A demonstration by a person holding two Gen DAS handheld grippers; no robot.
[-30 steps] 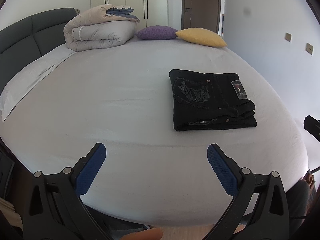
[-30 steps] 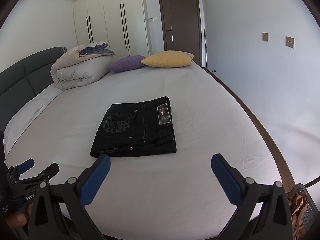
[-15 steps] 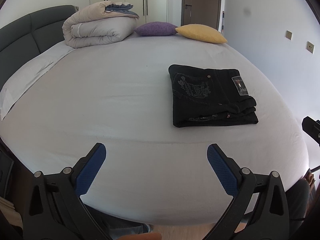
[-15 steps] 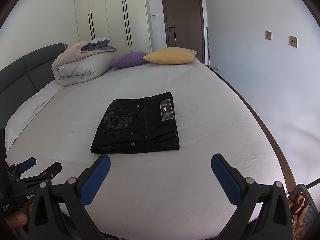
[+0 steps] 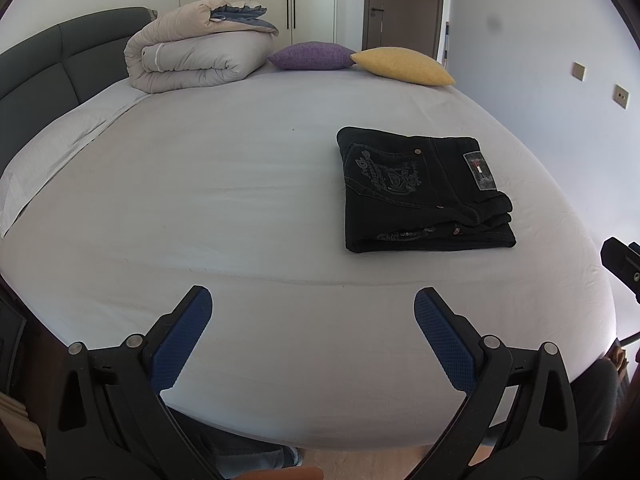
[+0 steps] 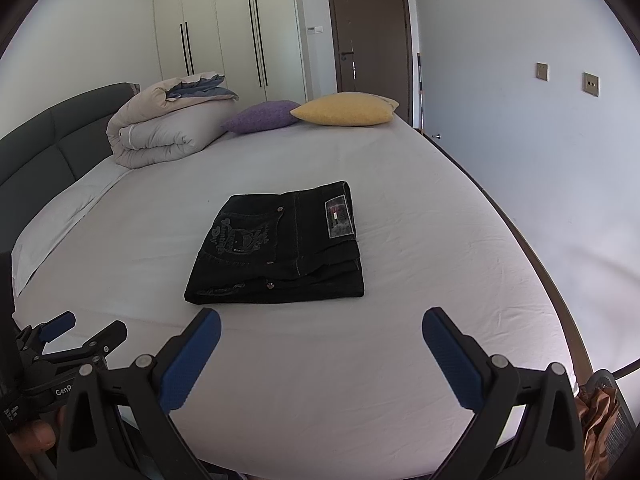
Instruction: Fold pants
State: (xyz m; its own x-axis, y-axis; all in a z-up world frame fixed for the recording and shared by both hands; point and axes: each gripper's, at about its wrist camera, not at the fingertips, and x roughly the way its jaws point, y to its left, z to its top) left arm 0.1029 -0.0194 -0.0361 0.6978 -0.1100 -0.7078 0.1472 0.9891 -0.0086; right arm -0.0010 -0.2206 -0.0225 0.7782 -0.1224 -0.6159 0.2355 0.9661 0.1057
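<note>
- black denim pants (image 6: 280, 248), already folded into a compact rectangular stack, are seen lying flat on the white bed sheet (image 6: 400, 360), toward the near edge of the bed.
- layers are stacked fairly evenly; the embroidered back pocket and a waistband patch face up; no leg is left trailing.
- the left gripper (image 5: 312, 312) is held over the near bed edge, its blue-padded fingers (image 5: 178, 346) wide apart, nothing between them, well apart from the pants (image 5: 424, 192).
- the right gripper (image 6: 320, 326) is likewise spread and empty, near the stack's front edge but not touching it.
- folding is judged essentially complete; at most a light squaring of edges remains.
- a rolled beige duvet (image 5: 196, 60), a purple cushion (image 5: 312, 56) and a yellow cushion (image 5: 404, 66) are noted at the far side, untouched.
</note>
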